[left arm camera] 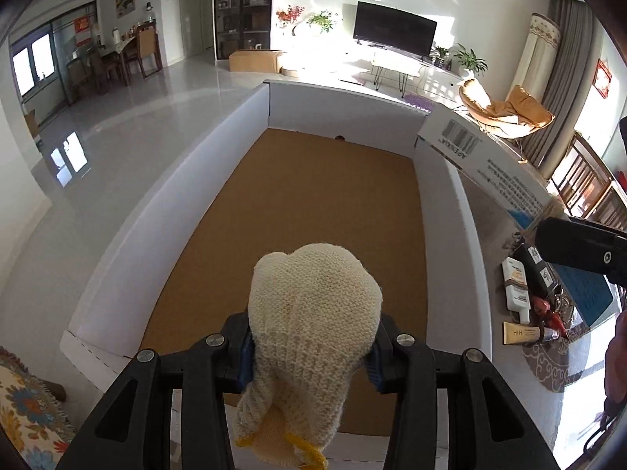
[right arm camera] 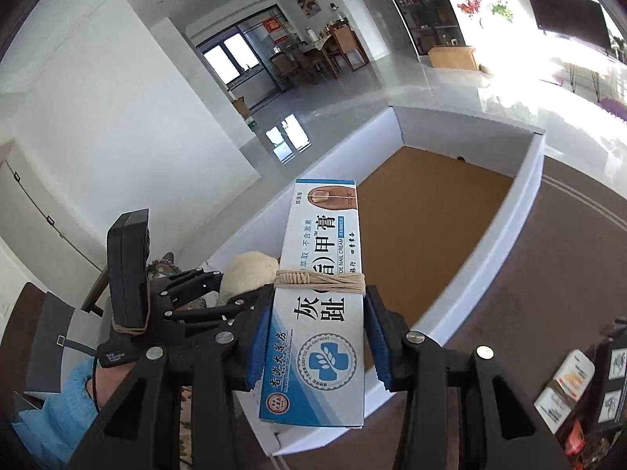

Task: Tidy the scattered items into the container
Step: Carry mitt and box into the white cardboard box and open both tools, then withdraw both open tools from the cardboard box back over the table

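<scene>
My left gripper is shut on a cream knitted mitten, its blue pads pressing both sides. It hangs over the near end of the white box, whose brown cardboard floor is bare. My right gripper is shut on a blue and white nail cream carton with string wound round its middle. That carton is held above the near corner of the white box. In the right wrist view the left gripper shows to the left with the mitten.
Loose items lie on a patterned mat right of the box: a white tube, a gold tube, a red item and black boxes. A black housing juts in from the right. A blue sleeve is at lower left.
</scene>
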A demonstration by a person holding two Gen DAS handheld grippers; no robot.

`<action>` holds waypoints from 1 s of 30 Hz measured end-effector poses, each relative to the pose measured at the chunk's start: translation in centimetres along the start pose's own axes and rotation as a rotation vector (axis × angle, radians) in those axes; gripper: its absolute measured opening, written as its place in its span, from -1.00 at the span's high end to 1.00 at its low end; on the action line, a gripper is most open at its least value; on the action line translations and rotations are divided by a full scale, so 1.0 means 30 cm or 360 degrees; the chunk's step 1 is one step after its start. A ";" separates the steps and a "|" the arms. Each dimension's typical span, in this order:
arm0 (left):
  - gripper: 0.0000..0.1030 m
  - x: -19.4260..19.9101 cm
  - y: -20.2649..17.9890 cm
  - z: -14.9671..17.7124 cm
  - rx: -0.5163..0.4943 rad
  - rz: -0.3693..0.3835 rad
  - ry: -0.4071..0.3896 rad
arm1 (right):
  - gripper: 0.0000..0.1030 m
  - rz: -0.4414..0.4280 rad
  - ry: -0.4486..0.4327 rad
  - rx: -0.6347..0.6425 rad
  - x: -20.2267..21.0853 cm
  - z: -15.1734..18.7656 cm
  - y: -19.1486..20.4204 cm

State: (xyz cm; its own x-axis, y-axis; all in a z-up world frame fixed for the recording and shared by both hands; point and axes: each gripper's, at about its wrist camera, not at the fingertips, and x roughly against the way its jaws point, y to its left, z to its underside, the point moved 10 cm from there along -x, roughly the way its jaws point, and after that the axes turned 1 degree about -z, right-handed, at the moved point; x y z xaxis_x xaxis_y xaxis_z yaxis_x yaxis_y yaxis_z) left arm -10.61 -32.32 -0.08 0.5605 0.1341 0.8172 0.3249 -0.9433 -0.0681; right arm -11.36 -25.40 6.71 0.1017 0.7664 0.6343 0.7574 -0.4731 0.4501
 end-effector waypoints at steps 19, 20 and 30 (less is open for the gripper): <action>-0.49 -0.143 0.032 0.056 -0.0023 -0.0122 0.0110 | -0.75 0.0401 -0.0069 0.0282 -0.118 0.113 -0.071; -0.49 -0.118 0.019 0.056 -0.0040 -0.0135 0.0072 | -0.79 0.0462 -0.0118 0.0307 -0.071 0.129 -0.085; -0.71 0.217 -0.477 0.205 -0.0439 0.0302 -0.0252 | -1.00 0.1111 -0.0252 0.0007 0.460 0.657 -0.482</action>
State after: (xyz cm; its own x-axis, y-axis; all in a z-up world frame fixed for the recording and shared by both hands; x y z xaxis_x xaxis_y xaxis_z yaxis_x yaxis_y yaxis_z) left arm -6.93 -16.08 2.71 0.7090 -0.0261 0.7047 -0.0015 -0.9994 -0.0355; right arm -8.18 0.59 -3.43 0.6558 0.3394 0.6744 0.4840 -0.8745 -0.0306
